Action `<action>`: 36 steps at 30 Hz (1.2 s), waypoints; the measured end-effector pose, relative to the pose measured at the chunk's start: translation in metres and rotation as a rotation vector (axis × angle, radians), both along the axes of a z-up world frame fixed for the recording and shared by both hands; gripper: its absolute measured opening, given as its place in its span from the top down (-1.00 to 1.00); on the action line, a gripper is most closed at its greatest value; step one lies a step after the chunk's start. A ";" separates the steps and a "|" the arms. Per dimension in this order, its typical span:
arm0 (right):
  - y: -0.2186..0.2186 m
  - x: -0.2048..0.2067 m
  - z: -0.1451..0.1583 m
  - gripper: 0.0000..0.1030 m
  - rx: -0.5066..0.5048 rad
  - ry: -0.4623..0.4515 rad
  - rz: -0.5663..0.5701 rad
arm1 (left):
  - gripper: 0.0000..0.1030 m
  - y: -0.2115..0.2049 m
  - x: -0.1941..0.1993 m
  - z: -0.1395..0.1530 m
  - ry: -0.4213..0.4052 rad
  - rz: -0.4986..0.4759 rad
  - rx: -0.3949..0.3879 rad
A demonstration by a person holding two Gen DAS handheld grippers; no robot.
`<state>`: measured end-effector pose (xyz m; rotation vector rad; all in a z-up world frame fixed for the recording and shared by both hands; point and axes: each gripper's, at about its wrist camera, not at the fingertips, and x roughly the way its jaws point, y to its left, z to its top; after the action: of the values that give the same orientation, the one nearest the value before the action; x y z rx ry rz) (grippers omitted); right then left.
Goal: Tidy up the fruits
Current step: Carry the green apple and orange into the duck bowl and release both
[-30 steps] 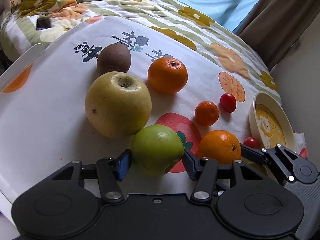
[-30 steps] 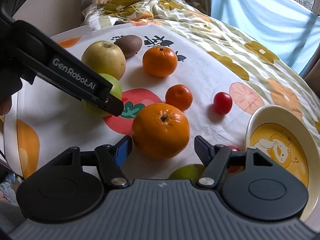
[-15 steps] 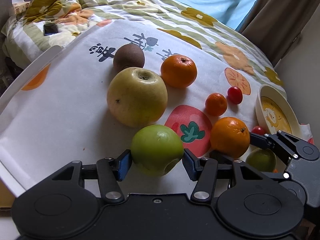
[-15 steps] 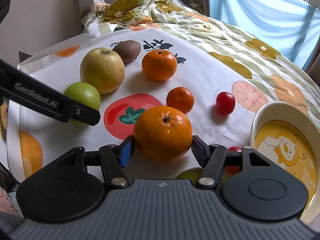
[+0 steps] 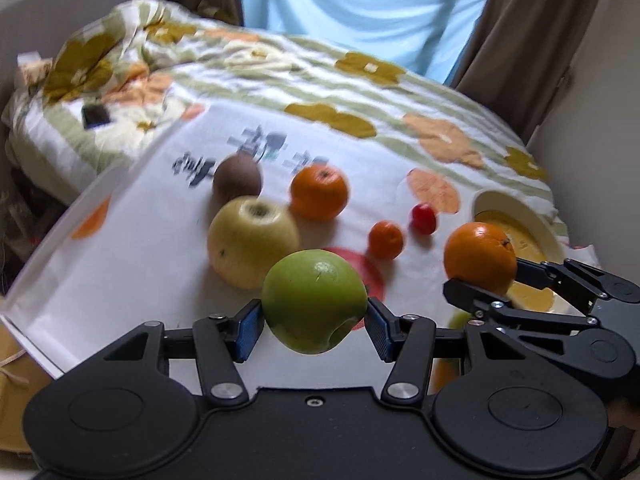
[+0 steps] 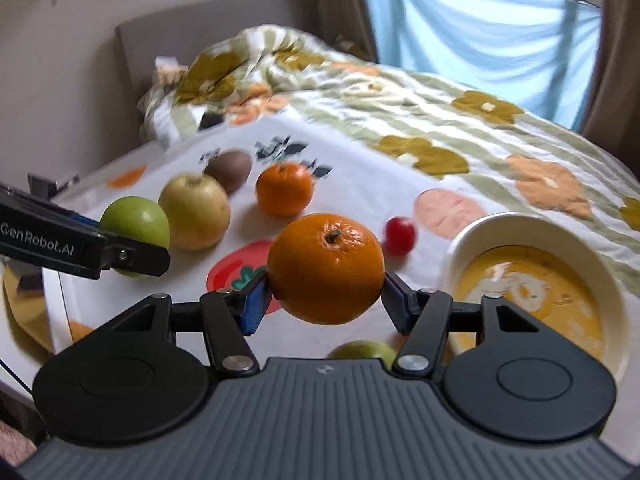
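My left gripper [image 5: 314, 322] is shut on a green apple [image 5: 314, 306] and holds it above the white cloth [image 5: 132, 248]. My right gripper [image 6: 325, 296] is shut on a large orange [image 6: 325, 268], lifted above the cloth beside the cream bowl [image 6: 560, 236]. That orange also shows in the left wrist view [image 5: 480, 258]. On the cloth lie a yellow apple [image 5: 252, 240], a kiwi [image 5: 237, 178], another orange [image 5: 319, 192], a small mandarin [image 5: 386, 240] and a cherry tomato [image 5: 423, 219]. A green fruit [image 6: 366, 350] lies partly hidden under my right gripper.
The cloth covers a white tray [image 5: 28, 308] set on a bed with a flowered quilt [image 5: 360, 68]. A dark phone [image 5: 95, 114] lies on the quilt at the far left. Curtains and a window are behind. A wall is on the right.
Both grippers have risen and tilted back, lifting the green apple and the large orange off the cloth. The right gripper closed on the orange a second ago.
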<state>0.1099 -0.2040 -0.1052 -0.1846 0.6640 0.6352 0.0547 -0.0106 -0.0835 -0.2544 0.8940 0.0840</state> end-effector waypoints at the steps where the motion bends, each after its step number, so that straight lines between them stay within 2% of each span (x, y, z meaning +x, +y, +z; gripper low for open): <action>1: -0.007 -0.001 0.006 -0.45 0.009 0.001 -0.019 | -0.15 -0.003 0.000 0.005 -0.013 -0.009 0.007; 10: -0.072 -0.012 0.053 -0.45 0.025 -0.009 -0.238 | -0.15 -0.042 0.008 0.059 -0.169 -0.124 0.084; 17: -0.120 -0.001 0.065 -0.45 0.020 -0.013 -0.429 | -0.15 -0.074 0.046 0.072 -0.223 -0.262 0.115; 26: -0.156 0.026 0.050 -0.45 0.009 0.015 -0.588 | -0.15 -0.122 0.114 0.046 -0.203 -0.474 0.122; 32: -0.168 0.050 0.034 -0.45 0.018 0.059 -0.671 | -0.15 -0.159 0.161 0.010 -0.161 -0.615 0.153; 36: -0.174 0.066 0.021 -0.45 0.022 0.096 -0.711 | -0.15 -0.181 0.187 -0.020 -0.103 -0.703 0.173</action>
<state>0.1758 -0.3777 -0.0844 0.1067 0.7570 -0.0327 0.2422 -0.1920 -0.1037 0.2237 0.8253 -0.4979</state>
